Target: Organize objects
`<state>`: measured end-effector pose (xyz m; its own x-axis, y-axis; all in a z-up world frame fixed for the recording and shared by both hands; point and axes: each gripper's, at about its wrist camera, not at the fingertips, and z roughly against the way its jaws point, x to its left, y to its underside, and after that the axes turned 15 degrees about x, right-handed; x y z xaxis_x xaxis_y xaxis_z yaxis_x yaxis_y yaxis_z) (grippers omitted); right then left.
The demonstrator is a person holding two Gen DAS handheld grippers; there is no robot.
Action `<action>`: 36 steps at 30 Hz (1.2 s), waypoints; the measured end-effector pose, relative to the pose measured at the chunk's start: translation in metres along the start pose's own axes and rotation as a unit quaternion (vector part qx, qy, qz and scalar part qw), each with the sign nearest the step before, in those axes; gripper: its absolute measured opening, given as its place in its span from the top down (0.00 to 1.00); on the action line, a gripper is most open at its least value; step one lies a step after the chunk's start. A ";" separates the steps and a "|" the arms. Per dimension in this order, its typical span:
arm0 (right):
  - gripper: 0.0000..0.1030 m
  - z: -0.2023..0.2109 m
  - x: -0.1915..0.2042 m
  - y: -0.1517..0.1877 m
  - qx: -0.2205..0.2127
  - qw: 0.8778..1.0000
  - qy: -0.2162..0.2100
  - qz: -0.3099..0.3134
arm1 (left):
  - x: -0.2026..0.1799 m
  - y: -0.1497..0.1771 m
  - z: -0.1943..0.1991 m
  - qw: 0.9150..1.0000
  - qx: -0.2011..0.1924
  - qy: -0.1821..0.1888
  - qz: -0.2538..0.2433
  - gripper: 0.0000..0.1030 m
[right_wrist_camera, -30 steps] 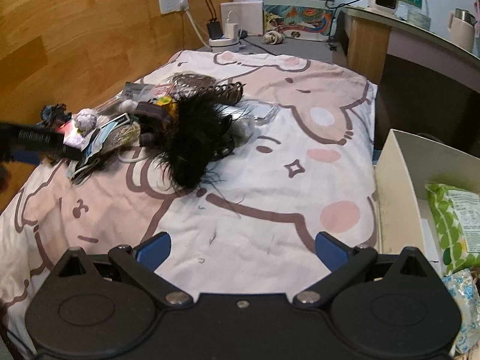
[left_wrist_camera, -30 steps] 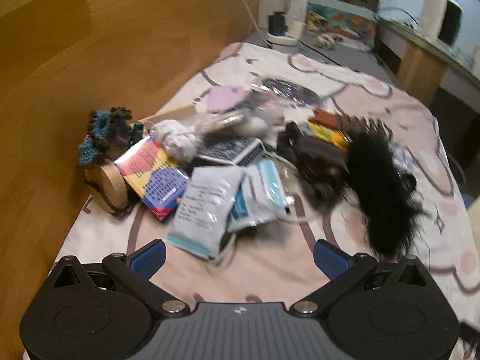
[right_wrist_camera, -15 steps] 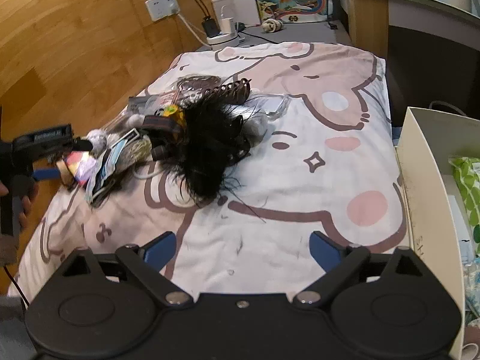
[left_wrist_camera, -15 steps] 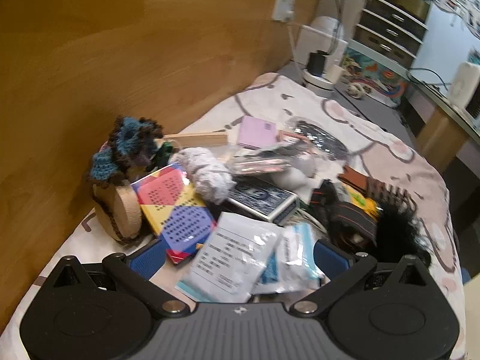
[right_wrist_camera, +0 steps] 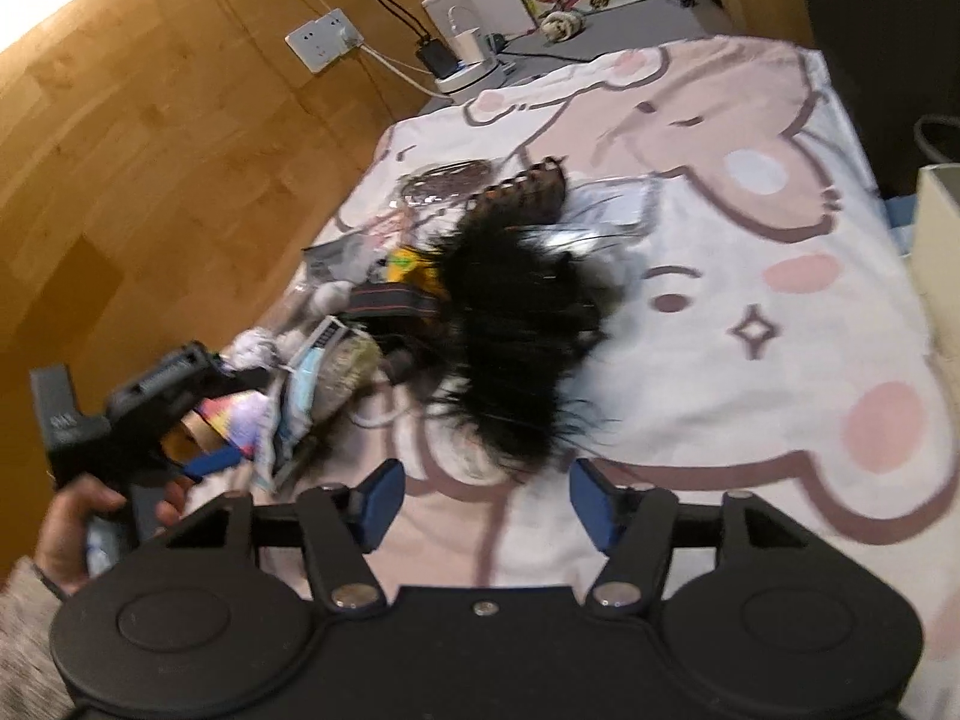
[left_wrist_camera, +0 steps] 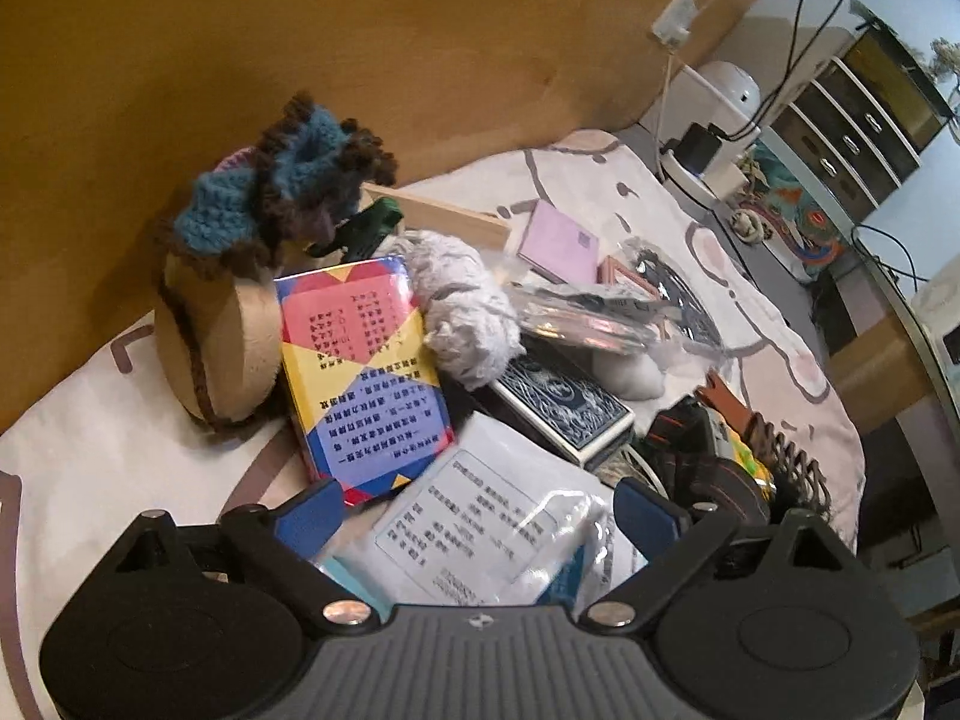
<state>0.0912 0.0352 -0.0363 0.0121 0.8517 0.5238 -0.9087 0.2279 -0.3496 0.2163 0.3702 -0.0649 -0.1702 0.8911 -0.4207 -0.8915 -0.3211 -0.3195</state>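
A heap of small objects lies on the bedsheet [right_wrist_camera: 750,276] with a cartoon print, close to the wooden wall [left_wrist_camera: 300,60] on the left. The left gripper [left_wrist_camera: 474,510] hangs low over the near end of the heap, its blue fingers [left_wrist_camera: 309,516] spread wide; its jaws have just been closing a little. Between them is a white packet [left_wrist_camera: 480,528] with printed text, but the pads do not press on it. Just beyond the left finger a colourful card box [left_wrist_camera: 360,372] leans against a round wooden slice [left_wrist_camera: 222,348]. A blue and brown crochet piece [left_wrist_camera: 282,192] sits on top of that slice. Right of the box are a grey fluffy ball [left_wrist_camera: 462,312] and a dark blue card deck [left_wrist_camera: 564,408].

The right gripper [right_wrist_camera: 486,504] is further right, above the bare sheet just near the black feather tuft [right_wrist_camera: 516,324]. Its jaws have just been closing and now stand half apart with nothing between them; the tuft lies just beyond the fingertips. A hand [right_wrist_camera: 72,528] holding the left gripper shows at the left edge of the right wrist view. A white box [right_wrist_camera: 939,228] stands at the far right edge of the sheet.
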 end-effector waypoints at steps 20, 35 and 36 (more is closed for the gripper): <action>0.65 -0.012 0.001 0.008 -0.022 0.993 -0.115 -0.026 | -0.068 0.044 -0.030 0.971 0.076 0.039 -0.222 0.18; 0.67 -0.013 -0.027 0.009 -0.024 0.992 -0.107 -0.067 | -0.101 0.086 -0.025 0.929 0.142 0.045 -0.338 0.41; 0.67 -0.015 -0.028 0.009 -0.022 0.992 -0.108 -0.069 | -0.099 0.084 -0.024 0.932 0.139 0.035 -0.334 0.44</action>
<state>0.0890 0.0203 -0.0657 0.0412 0.6917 0.7211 -0.8858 0.3591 -0.2938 0.1684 0.2469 -0.0708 0.4811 0.8359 -0.2642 -0.8643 0.4018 -0.3027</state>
